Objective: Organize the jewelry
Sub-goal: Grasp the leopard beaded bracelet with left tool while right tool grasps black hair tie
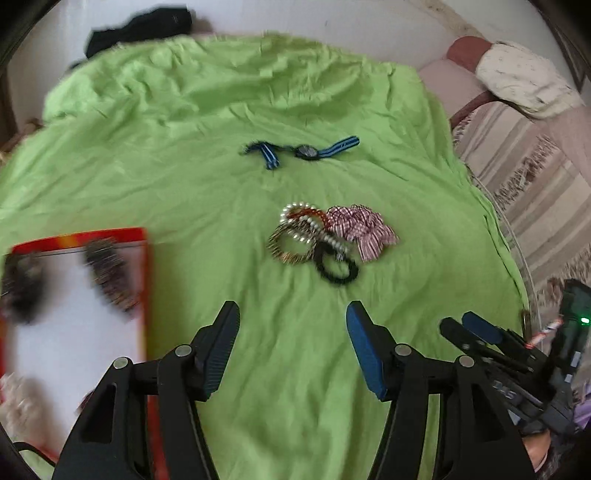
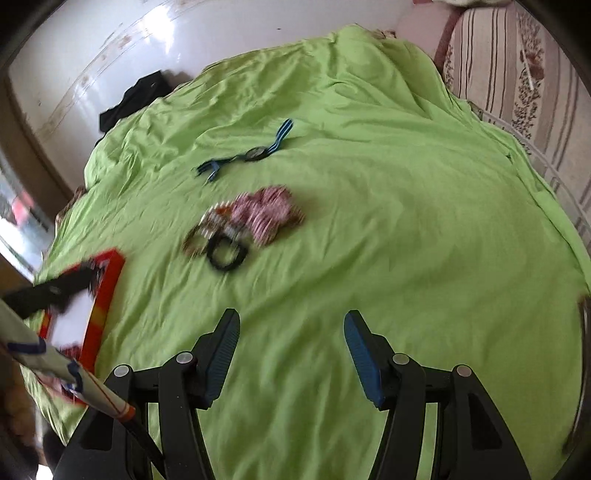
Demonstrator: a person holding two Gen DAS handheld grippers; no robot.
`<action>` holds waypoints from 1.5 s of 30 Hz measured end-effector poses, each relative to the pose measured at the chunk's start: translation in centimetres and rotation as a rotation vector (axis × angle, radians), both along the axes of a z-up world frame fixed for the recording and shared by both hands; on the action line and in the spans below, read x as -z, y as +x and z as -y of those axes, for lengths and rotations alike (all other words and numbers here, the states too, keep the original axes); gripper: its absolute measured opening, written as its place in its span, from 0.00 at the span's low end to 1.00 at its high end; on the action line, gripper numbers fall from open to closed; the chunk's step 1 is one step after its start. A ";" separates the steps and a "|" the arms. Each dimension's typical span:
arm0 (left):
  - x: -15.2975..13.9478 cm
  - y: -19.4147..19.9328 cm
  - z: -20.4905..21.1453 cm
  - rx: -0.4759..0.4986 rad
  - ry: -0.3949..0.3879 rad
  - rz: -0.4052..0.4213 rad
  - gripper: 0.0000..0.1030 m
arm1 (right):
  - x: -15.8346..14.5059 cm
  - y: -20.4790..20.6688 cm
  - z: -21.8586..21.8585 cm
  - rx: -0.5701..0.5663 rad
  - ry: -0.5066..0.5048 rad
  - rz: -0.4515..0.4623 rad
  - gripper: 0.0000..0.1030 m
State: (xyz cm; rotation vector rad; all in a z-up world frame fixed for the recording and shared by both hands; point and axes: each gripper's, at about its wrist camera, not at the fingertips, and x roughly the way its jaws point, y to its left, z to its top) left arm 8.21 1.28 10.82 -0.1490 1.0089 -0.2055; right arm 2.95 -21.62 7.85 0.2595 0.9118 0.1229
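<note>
Red-rimmed tray (image 1: 142,295) holding dark blurred pieces, bracelet pile (image 1: 314,236) on green cloth (image 1: 258,369), both grippers' jaws apart, empty

Home bedroom, green bedsheet (image 1: 295,110) (rumpled), pillows (image 1: 524,81)

- A rumpled lime-green sheet (image 1: 258,110) covers the bed.
- A glossy white wall (image 2: 110,48) rises behind it, scuffed and catching bright daylight glare.
- A dark garment (image 1: 140,27) lies at the sheet's far edge, against the wall.
- To the right lies a beige striped, floral-patterned blanket (image 1: 535,206).
- A bright window-like opening (image 2: 22,221) shows at the far left of the right wrist view.
</note>
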 end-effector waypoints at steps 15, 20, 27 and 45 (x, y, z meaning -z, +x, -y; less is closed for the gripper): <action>8.5 11.4 2.8 0.057 -0.081 -0.174 0.02 | 4.5 13.9 -1.6 -0.035 0.126 -0.114 0.10; 5.2 8.0 2.7 0.110 -0.111 -0.114 0.01 | 3.8 11.3 -1.3 -0.037 0.138 -0.107 0.08; 2.2 0.6 0.0 0.152 -0.163 -0.087 0.02 | 1.9 2.9 0.7 -0.040 0.171 -0.112 0.08; 7.2 -0.3 -1.7 0.043 -0.028 -0.136 0.32 | -0.5 4.3 -2.9 -0.132 0.008 -0.023 0.58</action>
